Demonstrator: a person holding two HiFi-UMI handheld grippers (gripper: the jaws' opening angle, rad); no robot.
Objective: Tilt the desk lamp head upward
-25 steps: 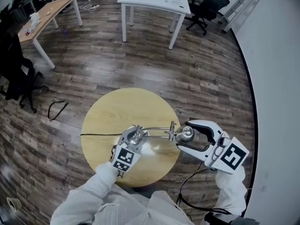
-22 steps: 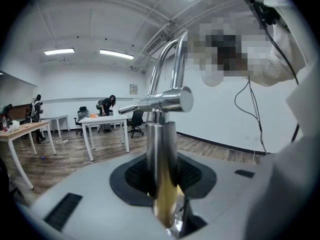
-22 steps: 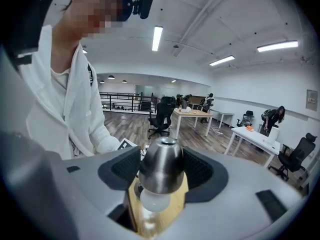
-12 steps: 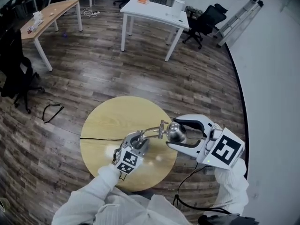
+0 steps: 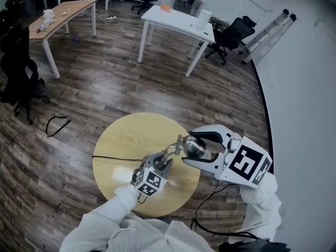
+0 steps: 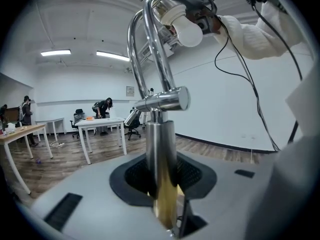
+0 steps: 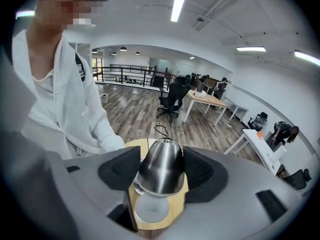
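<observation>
A chrome desk lamp stands on the round wooden table [image 5: 131, 135]. My left gripper [image 5: 157, 168] is shut on its upright post [image 6: 161, 154], low near the base, and the black pads press it from both sides. From the joint [image 6: 162, 101] the curved arm rises to the lamp head [image 5: 193, 146]. My right gripper [image 5: 195, 148] is shut on that head: in the right gripper view the chrome shade [image 7: 161, 166] sits between the pads and the white bulb [image 7: 150, 207] faces me. In the left gripper view the bulb [image 6: 189, 30] shows high overhead.
A black cord [image 5: 111, 158] runs left across the table. On the dark wood floor behind stand a white table [image 5: 178, 19], a wooden desk [image 5: 63, 10], office chairs [image 5: 231, 30] and a ladder [image 5: 270, 28]. A cable loop [image 5: 55, 122] lies at left. A white wall [image 5: 304, 114] runs along the right.
My right gripper has carried the lamp head up and to the left, closer to the post, swinging the lamp arm upward. My left gripper still holds the post.
</observation>
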